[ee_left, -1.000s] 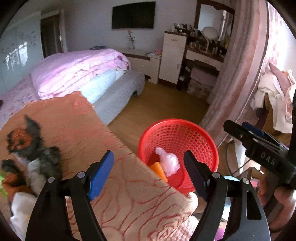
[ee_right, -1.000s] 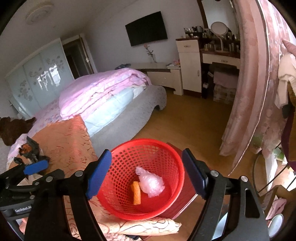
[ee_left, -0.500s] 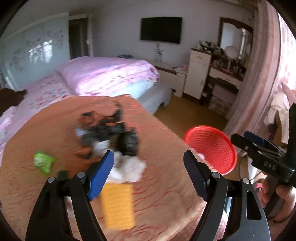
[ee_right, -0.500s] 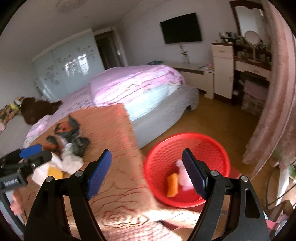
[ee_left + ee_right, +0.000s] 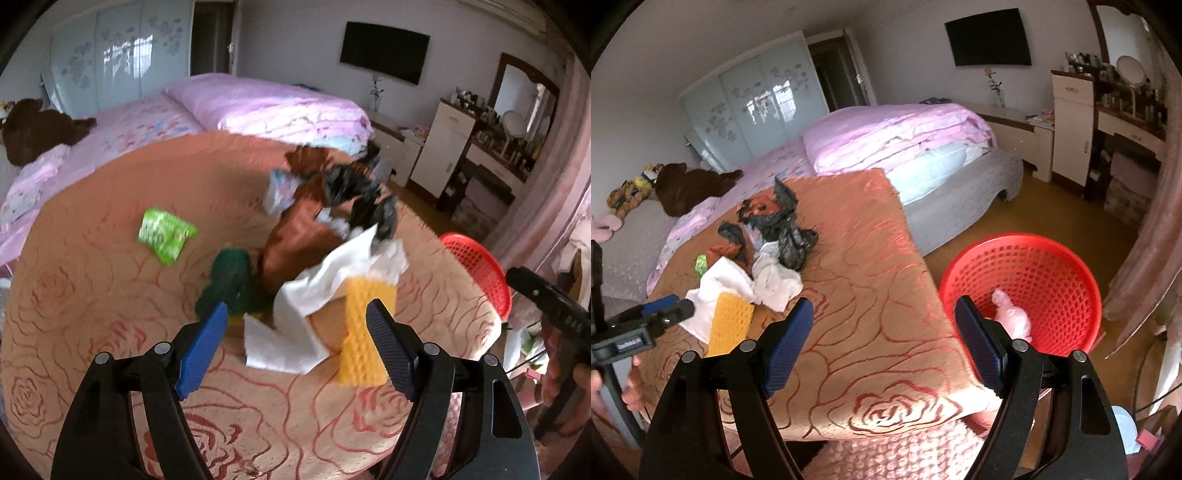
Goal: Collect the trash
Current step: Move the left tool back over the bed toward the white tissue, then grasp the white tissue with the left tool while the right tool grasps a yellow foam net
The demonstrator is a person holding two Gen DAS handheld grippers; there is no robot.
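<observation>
Left wrist view puts us right over the heap: the left gripper point(image 5: 297, 330) is spread wide with nothing between its jaws, lined up on the white tissue point(image 5: 332, 291) and the yellow sponge point(image 5: 364, 332) that lies partly under it. That wide stance makes sense, since the tissue is loose and bulky and needs room to be gathered. Beyond them sit a dark green scrubber point(image 5: 231, 282), a green wrapper point(image 5: 164, 230) off on its own, and a blurred tangle of brown and black bags point(image 5: 332, 199), all on the orange rose-patterned cloth point(image 5: 92, 295). Over on the right wrist view, the right gripper point(image 5: 884, 343) is also spread and empty, hovering above the cloth's near edge between the pile and the red basket point(image 5: 1052, 254). The basket stands on the floor just beside the table edge, handy for a short drop, and a crumpled pink plastic piece point(image 5: 1012, 317) lies inside it. My read: the left is about to take the next pick, most likely the tissue or sponge, while plenty of trash remains on the cloth.
</observation>
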